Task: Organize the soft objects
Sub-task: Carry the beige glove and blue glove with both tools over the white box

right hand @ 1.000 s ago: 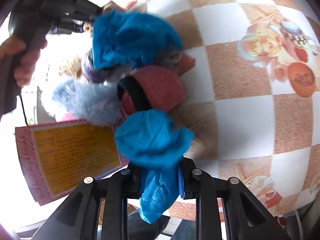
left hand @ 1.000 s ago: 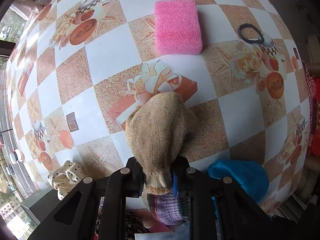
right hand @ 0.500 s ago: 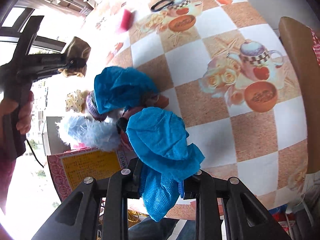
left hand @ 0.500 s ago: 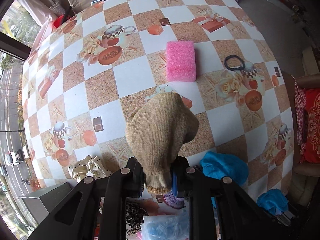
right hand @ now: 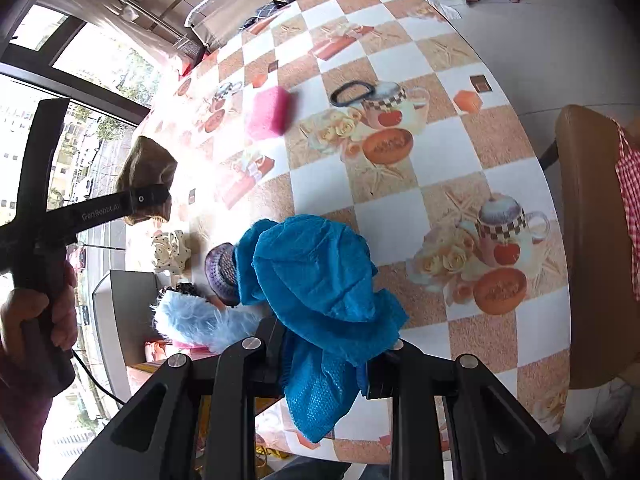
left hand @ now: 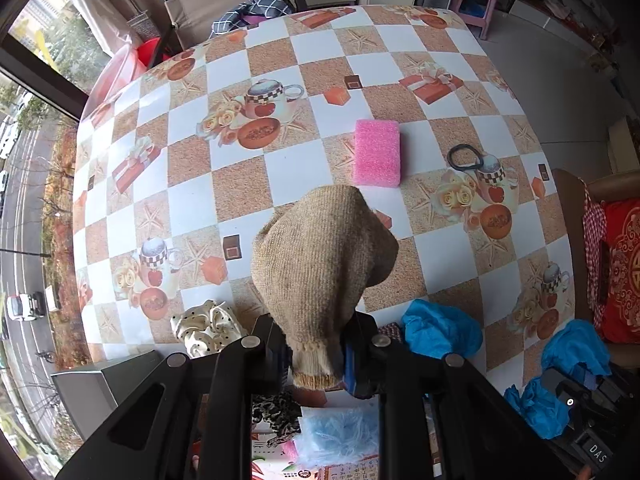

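- Left gripper (left hand: 316, 356): jaws clamped on the cuff of a tan knit glove (left hand: 320, 264). Glove hangs clear of the table (left hand: 192, 208), pointing to 12 o'clock in the left wrist view.
- Same glove (right hand: 148, 176) in the right wrist view at 9 o'clock, held in the left gripper (right hand: 154, 200); a hand (right hand: 40, 316) grips the handle at 8 o'clock.
- Right gripper (right hand: 324, 364): jaws clamped on a blue cloth (right hand: 320, 280). Cloth is bunched above the jaws, one end trailing below them, off the table (right hand: 440, 152).
- Right gripper with its blue cloth (left hand: 576, 352) also shows in the left wrist view at 4 o'clock, beyond the table edge.
- Pink sponge (left hand: 377, 153) lies flat at 12 o'clock from the glove, near it in the view.
- Black hair tie (left hand: 464, 157) lies at 3 o'clock from the sponge, apart from it, over a printed teapot.
- Second blue cloth (left hand: 440, 332) on the table at 4 o'clock from the glove.
- Polka-dot scrunchie (left hand: 208, 328) on the table at 8 o'clock from the glove, near the table edge.
- Purple knit piece (right hand: 222, 268) sits at 9 o'clock of the held blue cloth, partly hidden behind it.
- Light blue fluffy item (right hand: 196, 320) lies at 7 o'clock of the purple piece, beside a leopard-print item (left hand: 276, 412).
- Chair (right hand: 588, 240) with red checked fabric stands at 3 o'clock, beside the table.
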The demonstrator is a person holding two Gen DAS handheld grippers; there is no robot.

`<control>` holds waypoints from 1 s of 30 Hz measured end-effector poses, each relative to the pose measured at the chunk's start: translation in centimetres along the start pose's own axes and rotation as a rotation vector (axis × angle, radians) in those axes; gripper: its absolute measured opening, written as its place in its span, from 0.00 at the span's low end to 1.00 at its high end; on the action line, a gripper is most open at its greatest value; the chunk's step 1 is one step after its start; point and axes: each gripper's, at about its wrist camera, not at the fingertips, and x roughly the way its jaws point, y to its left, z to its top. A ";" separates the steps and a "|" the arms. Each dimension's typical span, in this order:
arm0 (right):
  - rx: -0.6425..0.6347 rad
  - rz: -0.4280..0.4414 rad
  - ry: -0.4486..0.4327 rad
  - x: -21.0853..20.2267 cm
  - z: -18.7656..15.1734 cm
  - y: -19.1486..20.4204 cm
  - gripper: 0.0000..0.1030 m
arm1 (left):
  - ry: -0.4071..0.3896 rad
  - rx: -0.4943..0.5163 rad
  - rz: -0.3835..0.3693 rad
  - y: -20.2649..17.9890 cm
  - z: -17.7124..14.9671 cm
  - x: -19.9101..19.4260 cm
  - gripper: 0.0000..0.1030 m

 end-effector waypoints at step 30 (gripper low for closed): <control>-0.437 0.053 0.059 2.4 -0.7 21.4 0.26 | -0.081 -0.307 0.026 14.8 -12.7 -4.7 0.21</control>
